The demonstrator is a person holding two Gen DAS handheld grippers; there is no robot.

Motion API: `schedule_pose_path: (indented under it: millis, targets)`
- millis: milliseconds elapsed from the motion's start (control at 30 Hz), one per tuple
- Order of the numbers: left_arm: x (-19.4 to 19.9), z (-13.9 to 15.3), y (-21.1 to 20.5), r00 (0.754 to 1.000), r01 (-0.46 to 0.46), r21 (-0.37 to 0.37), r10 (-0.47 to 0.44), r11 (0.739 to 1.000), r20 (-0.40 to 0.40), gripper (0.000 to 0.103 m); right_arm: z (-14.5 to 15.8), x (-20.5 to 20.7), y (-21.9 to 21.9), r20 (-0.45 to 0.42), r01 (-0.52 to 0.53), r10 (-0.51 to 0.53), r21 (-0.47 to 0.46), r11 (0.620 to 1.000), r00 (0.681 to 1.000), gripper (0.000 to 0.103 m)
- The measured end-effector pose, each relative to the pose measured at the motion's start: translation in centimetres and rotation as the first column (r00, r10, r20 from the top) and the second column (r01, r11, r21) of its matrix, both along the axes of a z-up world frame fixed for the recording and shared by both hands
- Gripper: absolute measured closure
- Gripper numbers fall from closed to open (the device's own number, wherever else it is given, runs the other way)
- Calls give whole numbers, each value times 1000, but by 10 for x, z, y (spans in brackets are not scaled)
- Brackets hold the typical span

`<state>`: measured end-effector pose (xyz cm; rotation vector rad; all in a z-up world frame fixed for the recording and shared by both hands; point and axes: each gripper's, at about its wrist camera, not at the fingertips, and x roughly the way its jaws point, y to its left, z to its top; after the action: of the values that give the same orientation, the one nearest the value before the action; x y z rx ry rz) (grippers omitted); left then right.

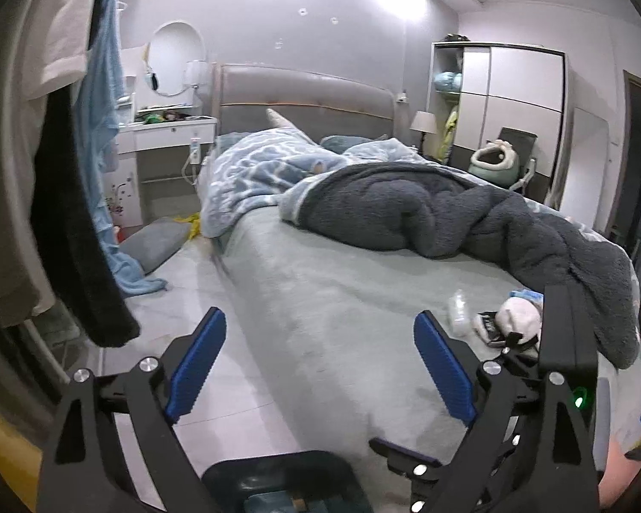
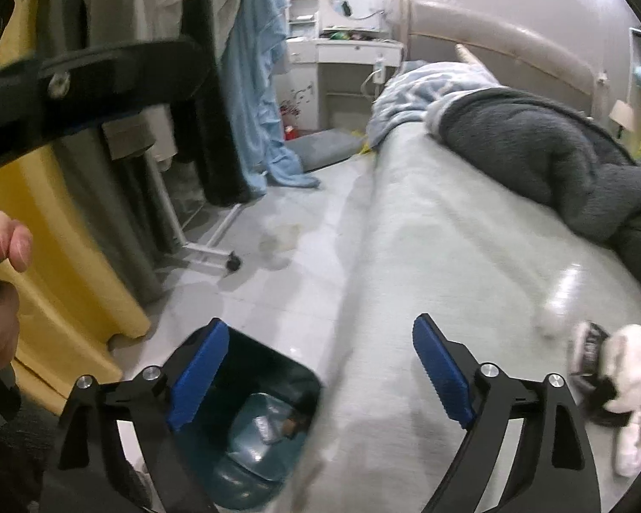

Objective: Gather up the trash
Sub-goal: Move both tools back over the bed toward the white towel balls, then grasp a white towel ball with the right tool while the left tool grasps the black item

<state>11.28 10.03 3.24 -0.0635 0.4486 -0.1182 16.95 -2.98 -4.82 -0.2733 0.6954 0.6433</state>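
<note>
Two pairs of tongs, both spread wide with nothing between the blue pads.

Seen from the left wrist: left tongs (image 1: 318, 365) poised over the near corner of the bed (image 1: 320, 299), released and empty. Ahead to the right on the sheet, a crumpled clear wrapper (image 1: 458, 310), a small dark packet (image 1: 489, 327) and a white soft toy (image 1: 519, 320), all close together beside the grey blanket (image 1: 448, 213). Dark bin (image 1: 277, 481) just visible at the bottom edge.

Seen from the right wrist: right tongs (image 2: 320, 374) likewise released, straddling the bed edge, the bin (image 2: 252, 423) on the floor below with some rubbish already inside. Wrapper (image 2: 555, 316) blurred, packet (image 2: 587, 348) next to the toy (image 2: 632, 367).

Probably between a drop and the next pickup. Next: reach right across the sheet, close on the wrapper or packet, avoid the toy.
</note>
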Motion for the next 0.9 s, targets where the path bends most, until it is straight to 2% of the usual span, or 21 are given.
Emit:
schedule_pose_path:
  millis: [167, 533, 900]
  targets:
    - [9, -3, -25, 999, 51, -1, -51, 999, -2, 8, 3, 6, -34, 21, 53, -53, -2, 999, 998, 13]
    - [30, -23, -77, 978, 197, -89, -201, 976, -47, 8, 8, 21, -128, 28, 200, -201, 30, 979, 979, 11]
    - [50, -43, -129, 957, 257, -132, -271, 957, -99, 8, -1, 26, -215, -2, 324, -324, 60, 944, 946, 11]
